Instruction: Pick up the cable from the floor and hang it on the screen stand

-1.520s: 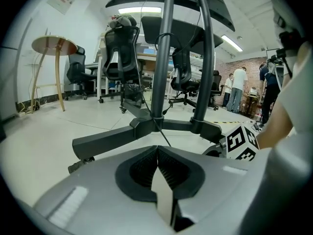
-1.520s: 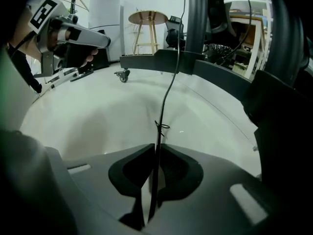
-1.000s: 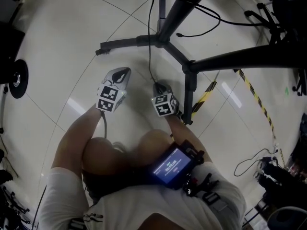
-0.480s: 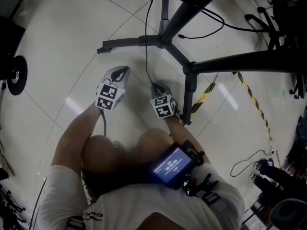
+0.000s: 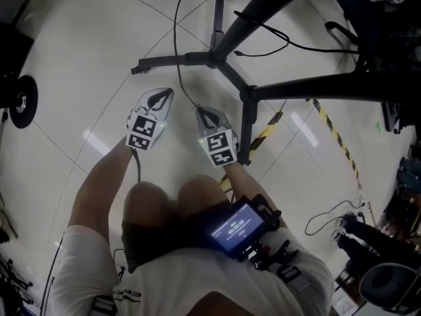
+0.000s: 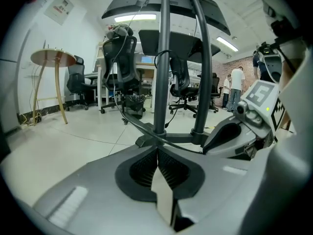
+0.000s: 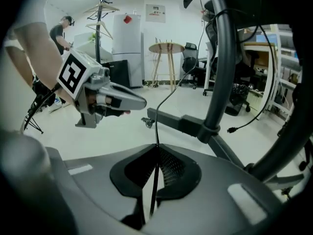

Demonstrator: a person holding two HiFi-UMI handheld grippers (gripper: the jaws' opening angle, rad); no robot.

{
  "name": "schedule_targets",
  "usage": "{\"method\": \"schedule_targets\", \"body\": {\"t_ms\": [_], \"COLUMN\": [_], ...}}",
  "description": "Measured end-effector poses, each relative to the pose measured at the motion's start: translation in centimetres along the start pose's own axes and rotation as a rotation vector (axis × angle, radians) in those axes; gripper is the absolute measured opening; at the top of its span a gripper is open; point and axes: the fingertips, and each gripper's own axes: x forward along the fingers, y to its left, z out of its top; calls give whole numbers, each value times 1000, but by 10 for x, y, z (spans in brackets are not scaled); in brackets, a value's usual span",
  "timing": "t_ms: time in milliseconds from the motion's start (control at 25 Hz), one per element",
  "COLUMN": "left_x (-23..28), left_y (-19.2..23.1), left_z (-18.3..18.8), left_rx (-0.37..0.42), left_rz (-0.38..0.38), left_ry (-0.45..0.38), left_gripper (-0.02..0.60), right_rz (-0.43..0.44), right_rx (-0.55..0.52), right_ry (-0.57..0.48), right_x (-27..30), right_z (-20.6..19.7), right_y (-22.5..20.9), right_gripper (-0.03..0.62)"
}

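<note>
The cable runs as a thin dark line from the top centre of the head view down over the pale floor to the right gripper, whose jaws have just been closing and pinch it at their tips. The left gripper, just to its left, has its jaws pressed together on nothing. The screen stand spreads black legs above and right of both grippers, one post close beside the right gripper, with a loose cord and striped tape further right.
</note>
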Motion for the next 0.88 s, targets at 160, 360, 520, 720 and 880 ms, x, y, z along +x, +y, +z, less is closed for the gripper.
{"method": "schedule_targets", "body": {"t_ms": [160, 360, 520, 720, 880], "left_x": [-30, -57, -79, -97, -114], "left_y": [-7, -21, -31, -45, -63], "left_z": [31, 73, 121, 193, 268], "left_rx": [-50, -106, -170, -247, -318], "left_rz": [0, -25, -87, -206, -319], "left_ry": [1, -14, -68, -111, -185], "left_gripper": [3, 5, 41, 154, 210], "right_rz": [26, 40, 31, 9, -19], "right_rx": [-18, -24, -23, -38, -38], "right_ry": [-37, -68, -86, -107, -123], "right_x": [-43, -91, -126, -179, -221], "right_z": [49, 101, 138, 188, 224], "right_y": [15, 21, 17, 8, -3], "right_gripper": [25, 25, 21, 21, 21]}}
